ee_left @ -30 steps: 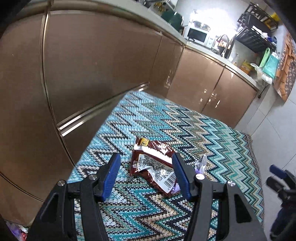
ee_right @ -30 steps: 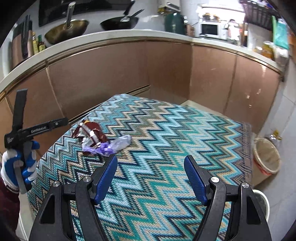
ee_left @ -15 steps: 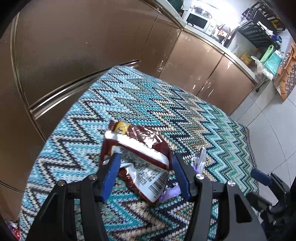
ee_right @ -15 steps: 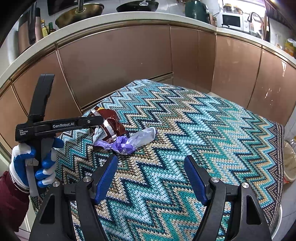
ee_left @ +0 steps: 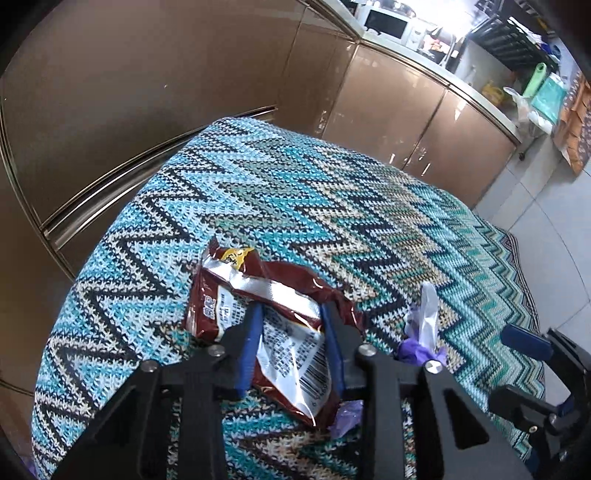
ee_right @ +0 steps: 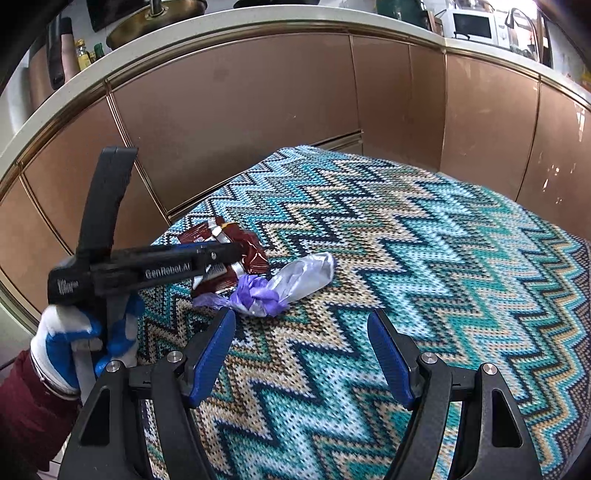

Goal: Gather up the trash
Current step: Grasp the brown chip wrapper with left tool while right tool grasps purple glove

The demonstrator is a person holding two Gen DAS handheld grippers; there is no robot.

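A crumpled brown snack wrapper [ee_left: 284, 339] with a barcode lies on the zigzag rug [ee_left: 303, 206]. My left gripper [ee_left: 291, 314] is down over the wrapper, jaws closing, with its middle between the blue pads and its edges sticking out on both sides. In the right wrist view the left gripper [ee_right: 225, 258] covers part of the wrapper [ee_right: 251, 251]. A purple and clear plastic bag [ee_right: 288, 284] lies just right of the wrapper, also the bag [ee_left: 424, 328]. My right gripper [ee_right: 301, 350] hovers open just short of the bag, nothing between its fingers.
Brown glossy cabinet doors [ee_right: 236, 122] curve around the rug's far and left sides, close behind the wrapper. The counter [ee_right: 258, 29] above carries a wok and a microwave [ee_left: 384, 22]. White floor tiles [ee_left: 546, 206] lie right of the rug. A gloved hand [ee_right: 66, 343] holds the left gripper.
Both grippers moved down and forward toward the trash. The left jaws came from wide apart to narrow around the wrapper. The right jaws kept the same width.
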